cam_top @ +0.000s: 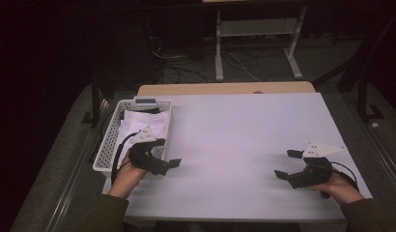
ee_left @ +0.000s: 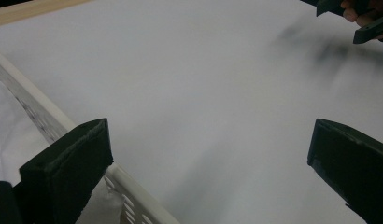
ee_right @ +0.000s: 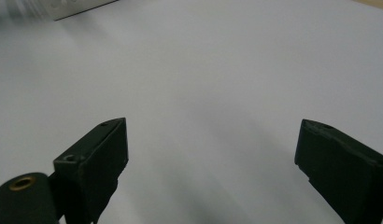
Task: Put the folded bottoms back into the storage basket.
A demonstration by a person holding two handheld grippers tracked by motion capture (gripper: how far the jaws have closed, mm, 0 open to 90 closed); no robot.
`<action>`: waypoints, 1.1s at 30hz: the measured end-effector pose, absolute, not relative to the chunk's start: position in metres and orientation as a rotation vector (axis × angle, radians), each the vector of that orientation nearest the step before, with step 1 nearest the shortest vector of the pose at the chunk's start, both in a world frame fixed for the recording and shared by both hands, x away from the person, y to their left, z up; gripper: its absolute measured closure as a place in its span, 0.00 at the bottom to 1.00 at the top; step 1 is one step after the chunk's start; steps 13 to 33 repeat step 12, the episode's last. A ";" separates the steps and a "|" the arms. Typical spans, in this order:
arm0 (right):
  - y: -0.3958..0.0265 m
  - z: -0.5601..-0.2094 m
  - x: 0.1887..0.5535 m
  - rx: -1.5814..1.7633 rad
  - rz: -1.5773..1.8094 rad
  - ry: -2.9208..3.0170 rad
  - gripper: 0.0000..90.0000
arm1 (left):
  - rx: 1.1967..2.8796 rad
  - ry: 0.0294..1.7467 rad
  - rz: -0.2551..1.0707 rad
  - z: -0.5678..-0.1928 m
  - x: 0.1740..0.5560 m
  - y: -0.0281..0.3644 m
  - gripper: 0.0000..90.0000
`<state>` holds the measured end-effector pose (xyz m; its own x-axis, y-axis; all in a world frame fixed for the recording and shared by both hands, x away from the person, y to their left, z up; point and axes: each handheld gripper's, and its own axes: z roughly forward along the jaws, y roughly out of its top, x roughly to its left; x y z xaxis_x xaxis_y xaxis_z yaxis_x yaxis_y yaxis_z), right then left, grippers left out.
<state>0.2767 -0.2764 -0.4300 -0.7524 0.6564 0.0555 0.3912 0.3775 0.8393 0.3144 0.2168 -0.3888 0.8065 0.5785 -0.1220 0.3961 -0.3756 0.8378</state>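
High view: the left tongs (cam_top: 166, 153) stand wide and empty at the near corner of the basket (cam_top: 105, 145), where a white cloth (cam_top: 147, 121) lies folded inside. The right tongs (cam_top: 289, 164) are wide and empty too, well apart over the bare white surface (cam_top: 234, 130).

Left gripper view: the basket rim (ee_left: 45, 119) runs just beside one jaw.

Right gripper view: nothing between the jaws.

Judging by this, the cloth is untouched; taking it out remains.
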 end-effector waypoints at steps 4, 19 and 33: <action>-0.280 -0.429 0.278 0.936 1.324 2.337 0.10 | 2.015 0.723 0.236 -0.389 0.314 0.216 0.00; -0.279 -0.429 0.278 0.927 1.325 2.341 0.10 | 2.015 0.723 0.237 -0.389 0.314 0.217 0.00; -0.279 -0.429 0.278 0.927 1.325 2.341 0.10 | 2.015 0.723 0.237 -0.389 0.314 0.217 0.00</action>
